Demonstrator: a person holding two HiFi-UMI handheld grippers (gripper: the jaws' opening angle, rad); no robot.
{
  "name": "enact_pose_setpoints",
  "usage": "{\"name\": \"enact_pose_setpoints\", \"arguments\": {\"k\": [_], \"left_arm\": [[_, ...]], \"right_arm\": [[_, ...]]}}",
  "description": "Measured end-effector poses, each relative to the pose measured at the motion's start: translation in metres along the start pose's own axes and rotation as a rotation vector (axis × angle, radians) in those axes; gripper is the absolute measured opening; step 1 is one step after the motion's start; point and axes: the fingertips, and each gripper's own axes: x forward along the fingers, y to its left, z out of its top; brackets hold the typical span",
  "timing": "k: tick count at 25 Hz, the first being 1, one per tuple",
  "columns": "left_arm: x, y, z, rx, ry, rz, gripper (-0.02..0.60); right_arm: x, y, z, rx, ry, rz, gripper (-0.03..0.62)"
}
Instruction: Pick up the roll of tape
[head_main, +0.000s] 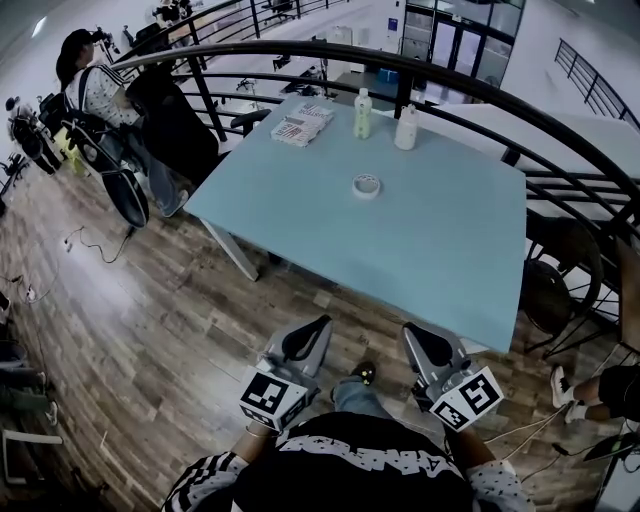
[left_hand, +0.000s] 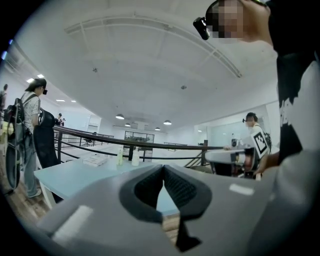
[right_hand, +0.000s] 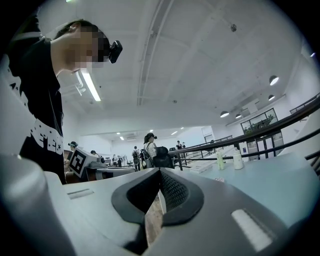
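Observation:
The roll of tape (head_main: 366, 185) is a small white ring lying flat near the middle of the light blue table (head_main: 430, 250). Both grippers are held low in front of the person's body, short of the table's near edge and well away from the roll. My left gripper (head_main: 318, 326) is shut with nothing between its jaws, and in the left gripper view (left_hand: 163, 168) its tips meet. My right gripper (head_main: 411, 333) is likewise shut and empty (right_hand: 160, 171). In the right gripper view a small pale object (right_hand: 219, 179) on the tabletop looks like the roll.
Two bottles (head_main: 362, 113) (head_main: 405, 127) and a stack of printed packets (head_main: 301, 124) stand at the table's far edge. A dark curved railing (head_main: 480, 85) runs behind it. A person with bags (head_main: 95, 95) stands at the far left. Dark chairs (head_main: 560, 270) are at the right.

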Motion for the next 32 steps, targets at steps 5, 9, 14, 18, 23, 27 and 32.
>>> {"name": "enact_pose_setpoints", "arguments": {"k": [5,9,14,18,23,27,32], "left_arm": [[0.015,0.012,0.005,0.008,0.003,0.008,0.000],[0.036,0.020,0.011,0.014,0.006,0.004,0.000],[0.059,0.026,0.014,0.016,0.011,-0.009,0.000],[0.075,0.040,0.016,0.017,0.014,0.007,0.000],[0.090,0.058,0.020,0.024,0.004,0.018,0.000],[0.103,0.072,0.015,0.013,0.006,0.029,0.000],[0.109,0.091,0.014,0.003,0.000,0.052,0.000]], "right_arm": [[0.012,-0.014,0.003,0.003,-0.004,0.005,-0.003],[0.022,-0.035,0.006,0.011,-0.006,-0.005,-0.002],[0.039,-0.057,0.008,0.018,-0.010,-0.004,-0.002],[0.055,-0.072,0.011,0.017,-0.011,0.013,-0.002],[0.074,-0.087,0.012,0.012,-0.012,0.021,-0.002],[0.085,-0.098,0.008,0.012,-0.002,0.026,-0.003],[0.101,-0.110,0.008,0.006,0.006,0.024,-0.003]]}}
